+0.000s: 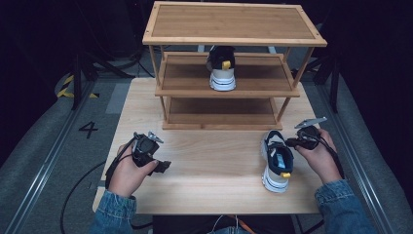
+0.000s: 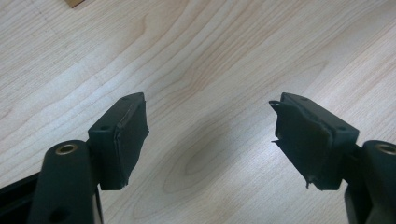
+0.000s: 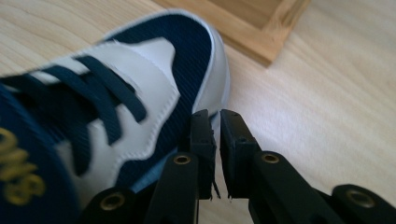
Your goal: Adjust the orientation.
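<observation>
Now my right gripper (image 3: 215, 122) has its jaws almost together, a thin gap between them and nothing in it, right beside the toe of the shoe (image 3: 116, 107); my left gripper (image 2: 208, 135) is spread wide over bare table (image 2: 196, 56), holding nothing; navy and white with dark laces, the shoe lies near the table's right front; its heel is cut off in the right gripper view; farther off, a second shoe (image 1: 222, 68) sits on the rack's (image 1: 234, 36) middle shelf.
</observation>
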Demonstrator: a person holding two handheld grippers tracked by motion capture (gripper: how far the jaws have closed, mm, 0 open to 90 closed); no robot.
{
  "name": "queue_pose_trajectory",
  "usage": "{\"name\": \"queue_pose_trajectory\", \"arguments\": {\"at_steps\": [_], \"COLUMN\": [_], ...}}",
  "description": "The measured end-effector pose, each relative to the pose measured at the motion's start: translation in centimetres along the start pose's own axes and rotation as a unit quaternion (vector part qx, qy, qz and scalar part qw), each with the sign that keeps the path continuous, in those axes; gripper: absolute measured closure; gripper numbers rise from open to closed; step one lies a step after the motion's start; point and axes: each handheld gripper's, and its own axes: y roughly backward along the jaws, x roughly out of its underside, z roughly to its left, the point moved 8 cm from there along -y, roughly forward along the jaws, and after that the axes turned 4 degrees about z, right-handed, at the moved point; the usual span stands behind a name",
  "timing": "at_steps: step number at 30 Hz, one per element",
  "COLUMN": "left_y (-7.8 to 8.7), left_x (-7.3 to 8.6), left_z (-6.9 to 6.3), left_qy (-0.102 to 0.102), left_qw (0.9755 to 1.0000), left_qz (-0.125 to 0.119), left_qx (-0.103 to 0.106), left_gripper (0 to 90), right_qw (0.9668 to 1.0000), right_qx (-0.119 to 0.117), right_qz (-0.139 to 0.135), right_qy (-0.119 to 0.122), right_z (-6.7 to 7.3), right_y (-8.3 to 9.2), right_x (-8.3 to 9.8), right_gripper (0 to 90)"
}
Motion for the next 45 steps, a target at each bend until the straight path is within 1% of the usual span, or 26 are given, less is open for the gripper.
{"name": "queue_pose_trajectory", "arguments": {"at_steps": [1,5,7,8,9,10,11,14,15,16,17,18,19,20,21,22,23,25,27,28,30,32,33,36,42,45], "left_y": [-0.1,-0.3,-0.2,-0.2,-0.2,-0.2,-0.2,-0.3,-0.3,-0.3,-0.4,-0.5,-0.5,-0.5,-0.5,-0.6,-0.6,-0.7,-0.9,-1.0,-1.2,-1.4,-1.4,-1.5,-1.7,-1.6], "left_x": [0.0,-0.1,-0.2,-0.2,-0.3,-0.3,-0.5,-0.7,-0.9,-1.1,-1.3,-1.4,-1.5,-1.5,-1.7,-1.9,-2.0,-2.4,-2.7,-2.8,-3.1,-3.3,-3.4,-3.6,-3.6,-3.6], "left_z": [-0.1,-0.3,-0.3,-0.3,-0.2,-0.2,-0.1,-0.2,-0.2,-0.2,-0.3,-0.4,-0.4,-0.4,-0.4,-0.5,-0.5,-0.6,-0.7,-0.7,-0.8,-1.0,-1.1,-1.1,-1.1,-1.1], "left_qy": [0.002,-0.001,-0.002,-0.002,-0.002,-0.003,-0.005,-0.007,-0.010,-0.017,-0.017,-0.014,-0.017,-0.017,-0.025,-0.023,-0.024,-0.028,-0.030,-0.031,-0.039,-0.043,-0.045,-0.046,-0.047,-0.046], "left_qw": [1.0000,1.0000,1.0000,1.0000,1.0000,1.0000,1.0000,1.0000,0.9999,0.9998,0.9998,0.9999,0.9998,0.9998,0.9996,0.9997,0.9996,0.9995,0.9994,0.9993,0.9991,0.9988,0.9986,0.9986,0.9985,0.9985], "left_qz": [0.001,0.000,0.000,0.000,0.000,0.000,-0.002,-0.001,-0.003,-0.001,-0.002,-0.002,-0.002,-0.002,-0.002,-0.002,-0.002,-0.006,-0.006,-0.004,0.001,0.001,0.005,0.004,0.006,0.003], "left_qx": [0.001,0.005,0.005,0.005,0.003,0.004,0.004,0.005,0.006,0.005,0.007,0.010,0.009,0.009,0.011,0.012,0.014,0.017,0.019,0.019,0.018,0.023,0.026,0.026,0.027,0.028], "left_gripper": [26.0,26.0,26.0,26.0,26.0,26.0,26.0,26.0,26.0,26.0,26.0,26.0,26.0,26.0,26.0,25.9,25.9,25.9,25.9,25.9,25.9,25.9,25.9,25.9,26.0,25.9], "right_qw": [1.0000,0.9999,0.9999,0.9999,0.9999,0.9997,0.9995,0.9976,0.9954,0.9945,0.9932,0.9921,0.9915,0.9915,0.9906,0.9901,0.9894,0.9881,0.9864,0.9845,0.9828,0.9829,0.9829,0.9828,0.9797,0.9799], "right_qx": [0.003,0.009,0.001,0.001,-0.001,-0.012,-0.018,-0.049,-0.072,-0.079,-0.088,-0.098,-0.096,-0.096,-0.091,-0.084,-0.081,-0.084,-0.092,-0.100,-0.104,-0.095,-0.091,-0.091,-0.076,-0.064], "right_qz": [-0.001,-0.006,-0.011,-0.011,-0.015,-0.022,-0.026,-0.041,-0.040,-0.038,-0.032,-0.016,0.003,0.003,0.016,0.023,0.030,0.043,0.051,0.060,0.075,0.083,0.086,0.088,0.102,0.102], "right_qy": [0.005,0.011,0.002,0.002,0.001,-0.001,0.001,0.027,0.048,0.057,0.069,0.076,0.088,0.088,0.101,0.110,0.116,0.122,0.126,0.131,0.133,0.134,0.135,0.134,0.155,0.159], "right_z": [0.1,0.0,-0.1,-0.1,0.0,0.3,0.6,2.7,4.7,5.4,6.4,7.3,8.1,8.1,8.7,9.3,9.7,10.7,11.5,11.9,12.2,12.1,12.0,12.1,12.3,12.0], "right_y": [0.0,0.0,0.5,0.5,1.1,2.2,2.9,6.1,8.3,9.1,9.9,10.5,10.9,10.9,11.3,11.6,11.9,12.6,13.0,13.1,12.8,12.3,12.1,11.9,11.3,11.4], "right_x": [-0.1,-0.4,-0.3,-0.3,-0.3,-0.5,-0.5,-1.1,-1.2,-1.1,-1.0,-0.6,-0.1,-0.1,0.4,0.7,0.9,1.5,1.9,2.2,2.7,3.0,3.1,3.2,3.2,3.1], "right_gripper": [84.7,82.3,79.1,79.1,77.9,76.0,75.0,71.8,71.3,71.3,70.2,69.4,70.4,70.4,70.5,71.3,71.5,71.9,72.8,72.7,71.0,69.7,69.7,71.2,88.1,90.0]}}
